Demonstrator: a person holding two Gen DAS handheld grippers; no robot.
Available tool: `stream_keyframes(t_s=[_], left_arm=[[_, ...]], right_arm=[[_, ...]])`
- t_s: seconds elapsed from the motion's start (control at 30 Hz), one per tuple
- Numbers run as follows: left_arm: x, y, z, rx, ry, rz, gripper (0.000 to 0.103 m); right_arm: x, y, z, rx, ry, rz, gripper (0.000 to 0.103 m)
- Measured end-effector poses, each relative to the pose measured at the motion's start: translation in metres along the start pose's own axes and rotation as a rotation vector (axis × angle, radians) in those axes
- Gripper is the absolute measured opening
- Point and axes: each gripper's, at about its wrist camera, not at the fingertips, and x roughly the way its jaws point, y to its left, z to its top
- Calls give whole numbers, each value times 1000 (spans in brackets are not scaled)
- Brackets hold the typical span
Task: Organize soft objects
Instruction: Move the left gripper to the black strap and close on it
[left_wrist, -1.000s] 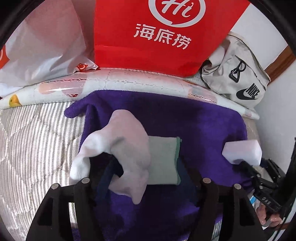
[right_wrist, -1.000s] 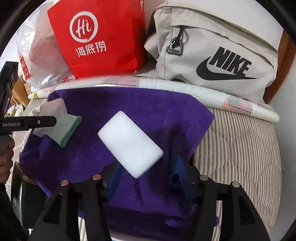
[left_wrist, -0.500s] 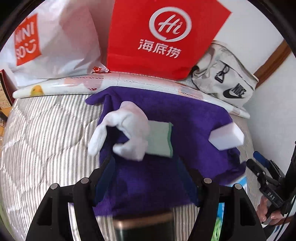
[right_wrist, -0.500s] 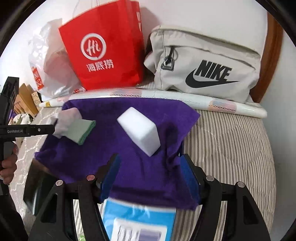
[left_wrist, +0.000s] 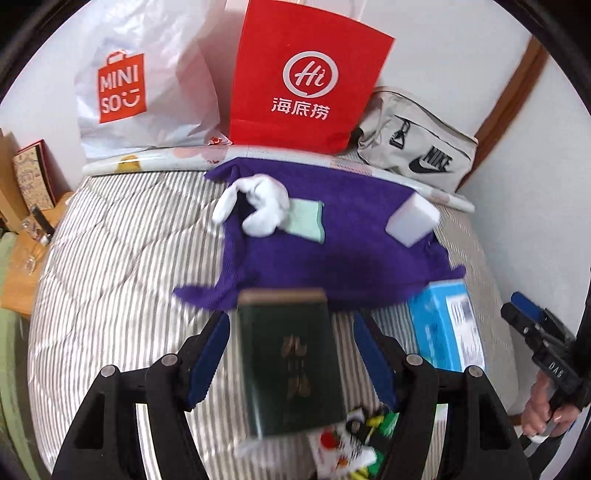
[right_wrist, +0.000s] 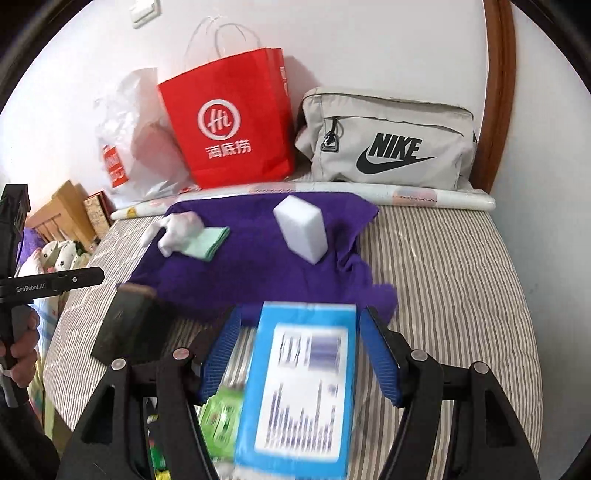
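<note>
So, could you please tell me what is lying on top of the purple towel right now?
On the purple towel lie a white sock, a folded green cloth partly under it, and a white sponge block. The towel's near edge is hidden behind the blue box.

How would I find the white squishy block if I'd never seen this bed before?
Look at the striped bed and find the purple towel spread near the bags by the wall. On the towel's right side, nearest the grey Nike bag, sits the white sponge block. It is the only plain, boxy thing there; the white sock opposite is crumpled with a green cuff.
</note>
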Motion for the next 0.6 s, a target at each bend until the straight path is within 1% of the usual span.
stream_keyframes(t_s=[0.07,0.17,0.3,0.4,0.5,0.53,0.57,0.6], left_arm=[[-9,-1,-18,16,-8,4,68],[-14,-3,-40,3,2,-20,68],[-16,-10,-71,17,15,-36,68],[-10,-14,-94,17,33,-37,68],[1,-18,-110,-3,70,-72,68],[6,-21,-114,5,83,-78,68],[11,-26,-118,21,95,-71,68],[17,-31,-122,40,105,-48,68]], right_arm=[[-8,2,-9,9,4,15,67],[-18,4,-24,35,12,54,67],[-29,10,-43,24,3,71,67],[-37,17,-62,-4,0,74,67],[-42,24,-80,-33,-5,59,67],[-43,25,-84,-37,-5,58,67],[-43,25,-90,-39,-2,59,67],[-42,26,-95,-36,3,61,67]])
